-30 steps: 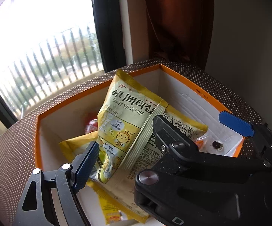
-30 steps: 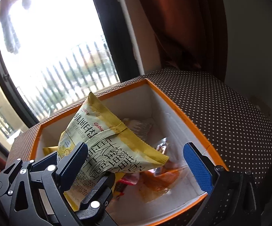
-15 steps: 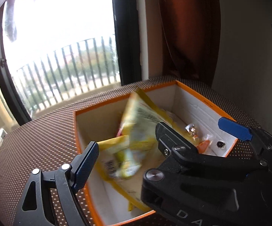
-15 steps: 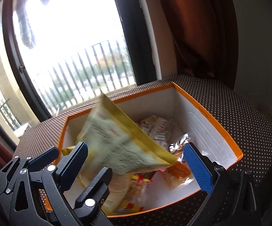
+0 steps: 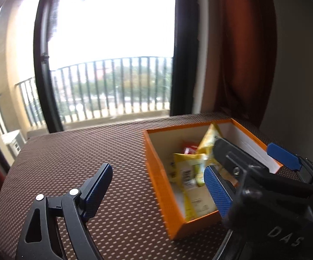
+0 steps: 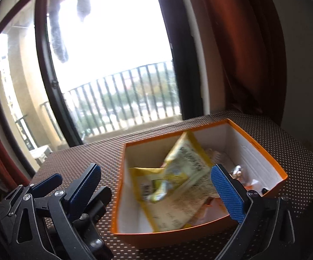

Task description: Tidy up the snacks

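Left wrist view: the left hand-held gripper [image 5: 158,182] stands wide open with nothing between its blue pads, held above the table [image 5: 69,162], whose brown dotted cover shows beneath it. The orange box [image 5: 156,173] sits on that table toward the right, and the yellow snack bags [image 5: 188,169] lie inside it, one propped against another, with a red packet [image 5: 188,149] behind them near the far wall. The right wrist view confirms this: the right hand-held gripper [image 6: 158,186] is likewise spread wide and holds nothing, its right pad overlapping the near edge of the box in the picture. The large yellow bag [image 6: 184,162] leans tilted over a flat yellow one [image 6: 147,179], and small foil-wrapped sweets [image 6: 236,170] rest in the right corner. The pictures are somewhat blurred, so labels cannot be read. Judgement: the snacks appear to be deposited, and the step in hand is either to settle the leaning bag or to seek a further item; no loose snack shows on the table. To do this well, any approach should come from above, inside the box walls, gripping a bag by its sealed edge rather than its filled middle, so that the contents are not crushed and the light box is not shoved along the cover.
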`<state>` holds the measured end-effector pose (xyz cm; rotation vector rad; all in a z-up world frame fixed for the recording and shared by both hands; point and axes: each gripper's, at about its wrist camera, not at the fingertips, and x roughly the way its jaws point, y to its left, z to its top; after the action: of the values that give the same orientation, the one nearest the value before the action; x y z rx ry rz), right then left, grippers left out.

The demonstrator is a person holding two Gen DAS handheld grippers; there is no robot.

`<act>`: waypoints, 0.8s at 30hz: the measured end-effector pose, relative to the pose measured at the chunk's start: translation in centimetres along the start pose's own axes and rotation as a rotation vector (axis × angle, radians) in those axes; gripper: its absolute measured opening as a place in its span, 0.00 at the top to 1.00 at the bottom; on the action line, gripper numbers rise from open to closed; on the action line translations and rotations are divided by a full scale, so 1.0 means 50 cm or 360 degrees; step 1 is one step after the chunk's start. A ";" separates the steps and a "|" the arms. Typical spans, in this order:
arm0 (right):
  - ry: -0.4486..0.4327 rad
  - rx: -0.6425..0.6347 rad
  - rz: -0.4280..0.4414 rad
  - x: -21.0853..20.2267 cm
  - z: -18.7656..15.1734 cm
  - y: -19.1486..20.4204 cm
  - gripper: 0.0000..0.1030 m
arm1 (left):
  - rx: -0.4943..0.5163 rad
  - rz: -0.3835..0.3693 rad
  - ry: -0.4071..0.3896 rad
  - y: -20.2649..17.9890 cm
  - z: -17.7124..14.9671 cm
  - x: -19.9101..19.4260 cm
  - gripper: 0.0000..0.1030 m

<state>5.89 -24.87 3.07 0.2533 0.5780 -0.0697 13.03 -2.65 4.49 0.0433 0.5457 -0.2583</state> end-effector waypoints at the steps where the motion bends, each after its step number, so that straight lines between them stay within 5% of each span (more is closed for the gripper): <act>1: -0.0008 -0.0008 0.0016 -0.006 0.000 0.012 0.01 | -0.0019 0.0023 -0.0017 0.012 -0.003 -0.012 0.14; 15: -0.0093 -0.0117 0.0218 -0.067 -0.047 0.136 0.00 | -0.0108 0.0298 -0.0178 0.120 -0.068 -0.118 0.08; 24: -0.0090 -0.0145 0.0253 -0.085 -0.095 0.162 0.00 | -0.0156 0.0366 -0.0198 0.148 -0.114 -0.139 0.03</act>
<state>0.91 -15.87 3.33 0.2073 0.5019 0.1024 6.31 6.73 3.03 -0.0053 0.4249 -0.0097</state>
